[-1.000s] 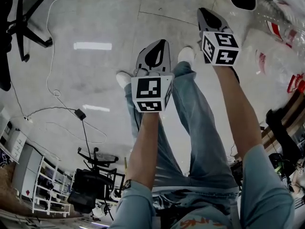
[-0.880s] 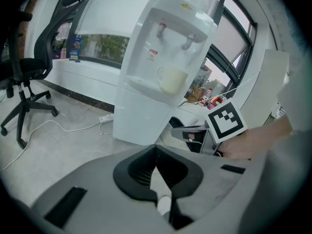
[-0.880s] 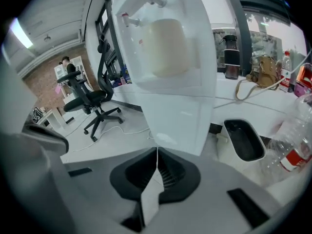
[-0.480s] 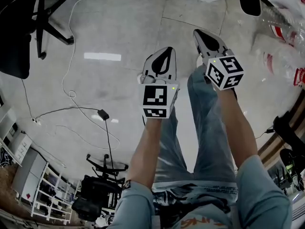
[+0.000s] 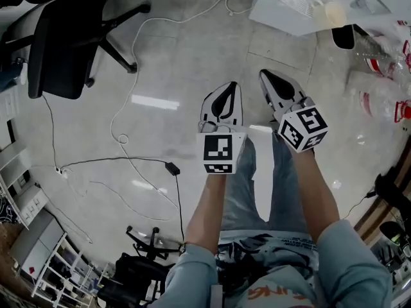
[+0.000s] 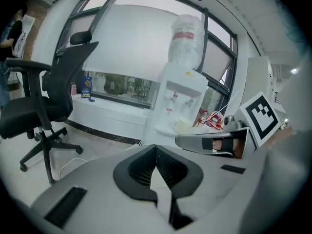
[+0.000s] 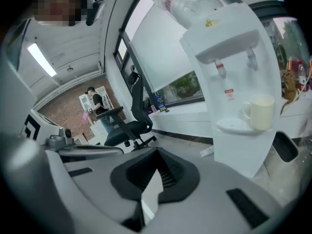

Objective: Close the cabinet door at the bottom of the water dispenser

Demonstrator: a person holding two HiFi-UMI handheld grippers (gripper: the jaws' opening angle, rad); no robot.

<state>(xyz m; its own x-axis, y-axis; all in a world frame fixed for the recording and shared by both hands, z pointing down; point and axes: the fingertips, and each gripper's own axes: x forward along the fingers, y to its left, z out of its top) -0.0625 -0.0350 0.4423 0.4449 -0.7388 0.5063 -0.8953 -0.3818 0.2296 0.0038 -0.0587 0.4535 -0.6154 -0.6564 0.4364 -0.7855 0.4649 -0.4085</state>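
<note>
The white water dispenser (image 7: 239,82) stands ahead with a clear bottle (image 7: 183,4) on top and a cream cup (image 7: 258,112) on its drip tray. Its lower front (image 7: 243,152) looks flat and white; no door stands out from it. In the head view only the water dispenser's top (image 5: 308,5) shows, at the upper right. My left gripper (image 5: 226,88) and right gripper (image 5: 270,76) are held side by side in the air, short of the dispenser, both shut with nothing in them. In the left gripper view the dispenser (image 6: 178,96) stands beyond the left gripper (image 6: 156,147).
A black office chair (image 5: 64,43) stands at the left, with cables (image 5: 128,140) trailing over the floor. A black bin (image 5: 343,36) and clear plastic bottles (image 5: 379,88) lie right of the dispenser. A low white window ledge (image 6: 107,113) runs behind.
Both grippers have risen and moved forward, drawing closer together. The view has tilted up, so the dispenser's top and the office chair have come into the head view.
</note>
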